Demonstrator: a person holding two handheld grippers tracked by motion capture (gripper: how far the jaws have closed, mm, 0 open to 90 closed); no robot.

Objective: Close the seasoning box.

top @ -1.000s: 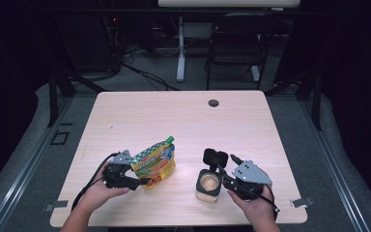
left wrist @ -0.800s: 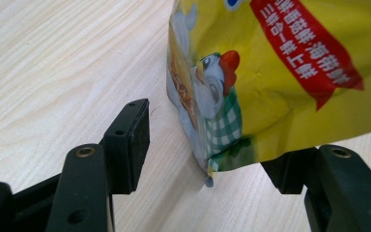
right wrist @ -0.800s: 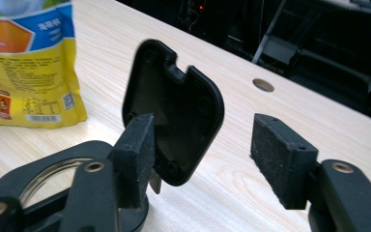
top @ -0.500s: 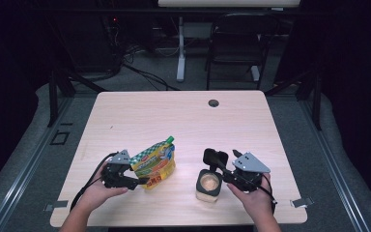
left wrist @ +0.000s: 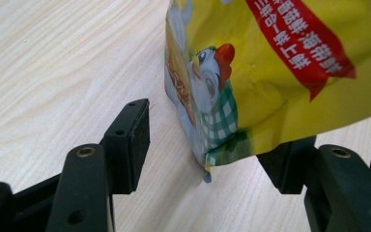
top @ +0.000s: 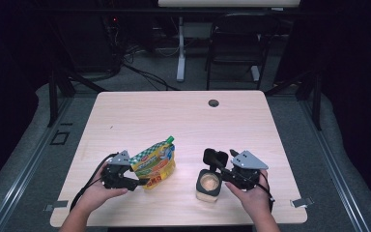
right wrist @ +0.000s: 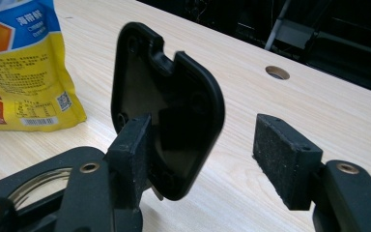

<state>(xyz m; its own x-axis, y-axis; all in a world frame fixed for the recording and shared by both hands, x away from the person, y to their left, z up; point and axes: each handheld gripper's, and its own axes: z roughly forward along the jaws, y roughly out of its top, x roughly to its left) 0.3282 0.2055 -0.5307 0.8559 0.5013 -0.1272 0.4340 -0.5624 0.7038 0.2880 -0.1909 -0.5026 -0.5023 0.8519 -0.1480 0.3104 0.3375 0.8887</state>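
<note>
Pouch: yellow printed stand-up foil pouch (top: 154, 162) with a green screw cap (top: 170, 140) at its upper corner, standing tilted on the counter's near left part; the left gripper view shows a cartoon chicken (left wrist: 211, 67), green-and-white check and a red band with white characters on it.
Pouch, far side: the right gripper view shows a blue and orange panel above small print, a barcode and a QR code (right wrist: 26, 67).
Container: small pale square container (top: 208, 184) with a round opening and a black hinged lid (top: 214, 157) standing open, near the front edge, right of the pouch and apart from it.
Left gripper: black left gripper (top: 140, 181) held in the left hand (top: 94, 193); jaws spread wide on either side of the pouch's lower corner, the near pad clearly off it, nothing gripped.
Right gripper: black right gripper (top: 222, 166) with a grey three-cornered plate, held in the right hand (top: 253, 195); jaws wide apart, the lid (right wrist: 166, 111) just in front of one pad, contact cannot be told, nothing clamped.
Counter: light wood-grain counter (top: 183, 116) with a round cable hole (top: 214, 103) near its far edge.
Room: dim; grey floor, dark cables (top: 140, 72), a white stand post (top: 180, 48) and a black chair frame (top: 234, 53) beyond the counter.
</note>
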